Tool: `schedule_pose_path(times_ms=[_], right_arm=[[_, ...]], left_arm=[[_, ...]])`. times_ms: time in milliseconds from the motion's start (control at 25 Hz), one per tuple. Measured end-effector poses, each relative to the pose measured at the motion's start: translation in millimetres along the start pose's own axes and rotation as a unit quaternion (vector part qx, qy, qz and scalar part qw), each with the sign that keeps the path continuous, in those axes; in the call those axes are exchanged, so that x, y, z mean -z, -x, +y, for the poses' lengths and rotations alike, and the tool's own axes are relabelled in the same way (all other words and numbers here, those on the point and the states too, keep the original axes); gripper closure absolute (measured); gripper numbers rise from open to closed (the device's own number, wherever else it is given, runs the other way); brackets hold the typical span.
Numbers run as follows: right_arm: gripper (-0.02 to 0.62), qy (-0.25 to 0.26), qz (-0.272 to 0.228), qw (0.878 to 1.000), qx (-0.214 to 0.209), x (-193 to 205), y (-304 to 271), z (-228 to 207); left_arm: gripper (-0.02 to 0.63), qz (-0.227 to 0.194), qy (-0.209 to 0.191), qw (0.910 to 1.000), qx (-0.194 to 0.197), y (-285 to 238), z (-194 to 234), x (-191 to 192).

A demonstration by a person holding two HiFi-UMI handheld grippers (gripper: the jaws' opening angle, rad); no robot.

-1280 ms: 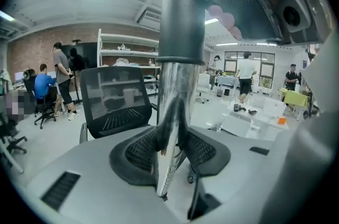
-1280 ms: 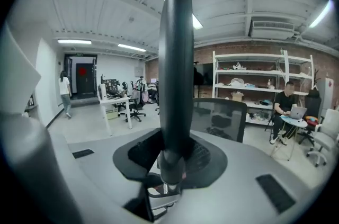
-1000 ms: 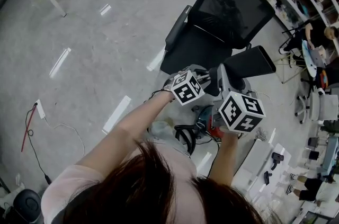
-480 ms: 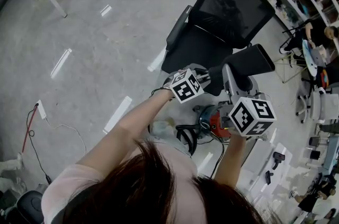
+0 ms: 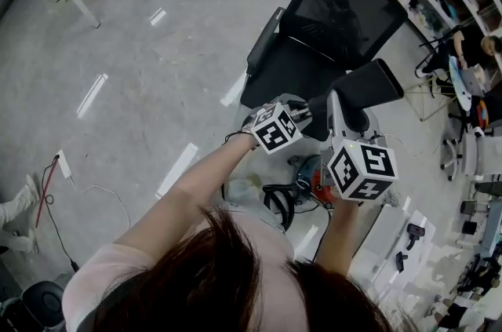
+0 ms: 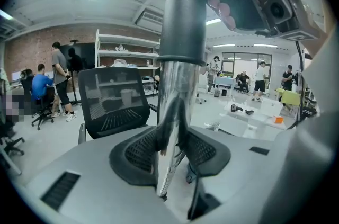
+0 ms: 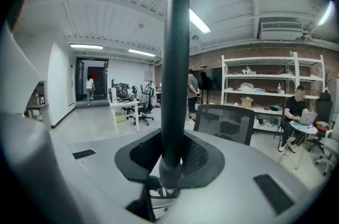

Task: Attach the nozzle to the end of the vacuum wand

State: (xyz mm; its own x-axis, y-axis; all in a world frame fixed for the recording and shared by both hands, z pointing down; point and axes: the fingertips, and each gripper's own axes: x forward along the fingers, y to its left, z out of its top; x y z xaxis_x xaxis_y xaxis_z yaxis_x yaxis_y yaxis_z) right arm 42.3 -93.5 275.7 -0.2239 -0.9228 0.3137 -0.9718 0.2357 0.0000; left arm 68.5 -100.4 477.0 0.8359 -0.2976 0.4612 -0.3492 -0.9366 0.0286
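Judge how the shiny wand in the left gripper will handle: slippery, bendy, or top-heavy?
Probably slippery: the wand is polished metal, mirroring the room, so it may twist in the left gripper. Likely stiff: it runs straight through the jaws without sag. Possibly top-heavy, given the bulky dark collar above the grip.

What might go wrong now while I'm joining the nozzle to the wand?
The shiny wand could twist or slide in the left gripper's jaws as you push.
The right gripper's jaws have just been closing on the nozzle's narrow tube; if it is tilted, it may jam at the wand's end.
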Motion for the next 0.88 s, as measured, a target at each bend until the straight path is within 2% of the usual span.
schedule_pose_path(times_ms=[160,360,560,760,880], right_arm=[[0.489,-0.022,-0.011,0.999,0.036,1.4,1.3,-5.1],[0.489,-0.022,-0.01,0.998,0.065,2.4,0.5,-7.7],[0.489,-0.02,-0.009,0.999,0.04,3.1,0.3,-6.9],[0.489,0.001,0.018,1.0,0.007,8.9,3.4,-3.5],[0.488,-0.007,0.021,1.0,-0.009,12.0,3.3,-3.8]], left_arm=[[0.446,0.001,0.0,1.0,-0.008,-0.7,1.3,-0.3],[0.448,0.001,0.002,0.9998,-0.02,-3.8,0.3,-0.5],[0.446,0.003,0.001,1.0,-0.008,-4.6,-0.2,-0.5],[0.446,0.003,-0.002,0.9999,0.013,-4.5,-5.2,0.1],[0.446,0.003,-0.003,0.9998,0.021,-4.8,-6.4,-0.1]])
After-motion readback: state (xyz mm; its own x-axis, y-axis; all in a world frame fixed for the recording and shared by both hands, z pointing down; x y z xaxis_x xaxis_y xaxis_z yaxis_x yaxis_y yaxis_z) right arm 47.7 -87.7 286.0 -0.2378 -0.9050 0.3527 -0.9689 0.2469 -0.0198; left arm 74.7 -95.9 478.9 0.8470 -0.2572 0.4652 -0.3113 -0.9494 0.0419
